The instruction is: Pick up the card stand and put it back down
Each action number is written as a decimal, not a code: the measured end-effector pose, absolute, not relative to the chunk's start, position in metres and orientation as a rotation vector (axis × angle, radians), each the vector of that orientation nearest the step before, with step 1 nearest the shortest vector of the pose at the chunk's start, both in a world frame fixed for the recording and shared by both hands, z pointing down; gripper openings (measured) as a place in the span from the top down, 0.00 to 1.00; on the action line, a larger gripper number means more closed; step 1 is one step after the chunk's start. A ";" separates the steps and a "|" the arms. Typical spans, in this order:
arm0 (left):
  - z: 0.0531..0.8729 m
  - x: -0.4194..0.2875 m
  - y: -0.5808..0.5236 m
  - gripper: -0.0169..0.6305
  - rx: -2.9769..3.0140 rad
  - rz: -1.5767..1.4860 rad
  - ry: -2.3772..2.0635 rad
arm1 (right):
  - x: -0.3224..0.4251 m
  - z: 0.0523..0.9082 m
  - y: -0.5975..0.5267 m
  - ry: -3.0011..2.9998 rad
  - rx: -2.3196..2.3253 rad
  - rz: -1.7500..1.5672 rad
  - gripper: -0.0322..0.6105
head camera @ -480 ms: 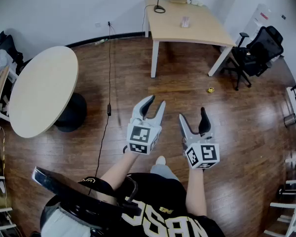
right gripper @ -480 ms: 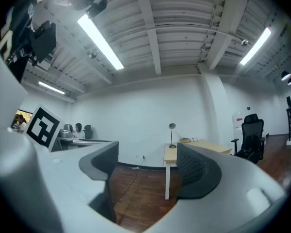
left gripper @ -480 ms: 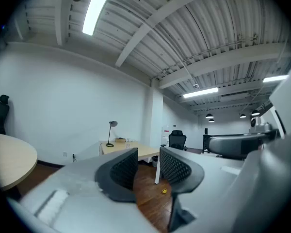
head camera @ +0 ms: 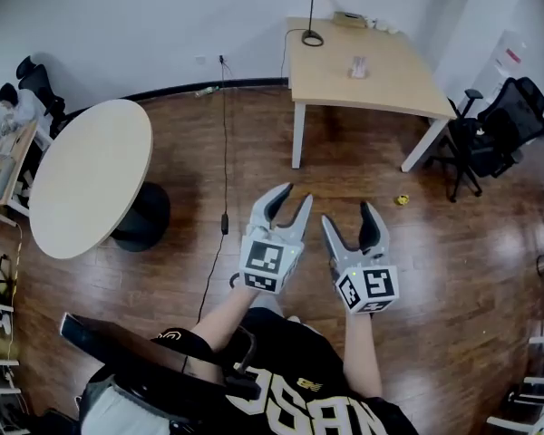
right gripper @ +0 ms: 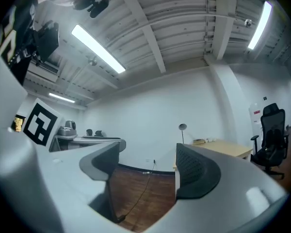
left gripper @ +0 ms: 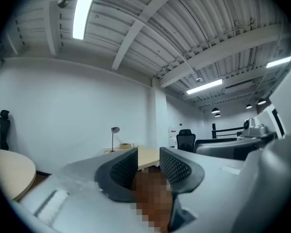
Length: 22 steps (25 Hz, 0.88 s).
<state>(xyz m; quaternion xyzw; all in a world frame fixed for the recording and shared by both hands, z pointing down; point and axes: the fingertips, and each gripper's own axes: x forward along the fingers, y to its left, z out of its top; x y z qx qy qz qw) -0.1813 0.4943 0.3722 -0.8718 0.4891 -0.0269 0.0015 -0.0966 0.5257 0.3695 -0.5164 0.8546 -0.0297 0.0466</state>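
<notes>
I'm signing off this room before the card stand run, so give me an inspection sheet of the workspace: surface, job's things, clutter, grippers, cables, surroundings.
Surface: rectangular desk, light wood, mostly bare, well away from both grippers.
Job's things: small clear stand, likely the card stand, upright on the desk, untouched.
Clutter: desk lamp and flat box at the desk's far edge; small yellow object on the wooden floor.
Grippers: left gripper jaws narrowly apart, right gripper jaws wide apart; both empty, held level over the floor.
Cables: black cable runs from the wall across the floor.
Surroundings: round table, office chair.
</notes>
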 end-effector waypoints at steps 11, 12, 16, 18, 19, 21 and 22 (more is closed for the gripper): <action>0.376 -0.214 0.339 0.76 -2.795 -0.028 1.532 | -0.123 0.396 0.369 2.631 -1.637 -0.168 0.38; 0.372 -0.213 0.326 0.76 -2.799 -0.028 1.509 | -0.123 0.394 0.353 2.629 -1.656 -0.167 0.38; 0.368 -0.217 0.276 0.76 -2.831 -0.019 1.470 | -0.128 0.375 0.302 2.614 -1.690 -0.130 0.38; 0.374 -0.223 0.258 0.76 -2.848 -0.036 1.464 | -0.135 0.374 0.285 2.605 -1.688 -0.129 0.38; 0.379 -0.224 0.249 0.76 -2.859 -0.046 1.465 | -0.138 0.376 0.277 2.605 -1.688 -0.140 0.38; 0.388 -0.222 0.233 0.76 -2.890 -0.056 1.473 | -0.138 0.384 0.262 2.609 -1.689 -0.172 0.38; 0.392 -0.219 0.225 0.76 -2.909 -0.057 1.476 | -0.135 0.387 0.257 2.606 -1.689 -0.186 0.38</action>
